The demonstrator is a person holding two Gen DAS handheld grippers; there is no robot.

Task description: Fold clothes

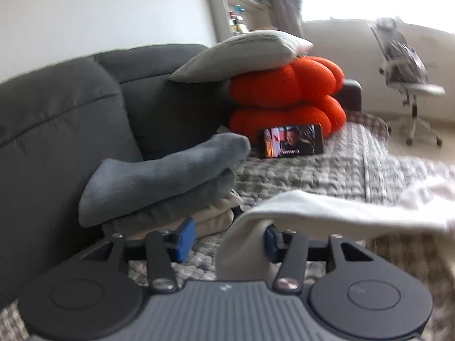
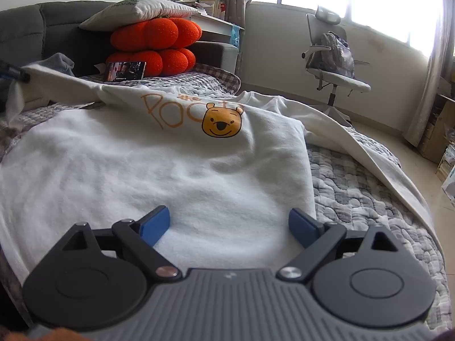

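Observation:
A white sweatshirt (image 2: 142,170) with a yellow bear face and orange lettering lies spread on a grey checked quilt (image 2: 355,187). My right gripper (image 2: 229,224) hovers open over its near hem, with both blue pads apart and nothing pinched between them. One sleeve stretches off to the far left. In the left wrist view that white sleeve (image 1: 341,207) hangs over the right finger of my left gripper (image 1: 227,237), and a fold of it drops down between the jaws. The jaws stand apart, and the left pad (image 1: 184,236) is clear of the cloth.
Folded clothes, grey (image 1: 170,176) on top of beige (image 1: 210,221), are stacked against the dark grey sofa back (image 1: 57,113). A lit phone (image 1: 290,140) leans on orange pumpkin cushions (image 1: 287,96) under a white pillow (image 1: 241,54). An office chair (image 2: 335,65) stands on the floor beyond.

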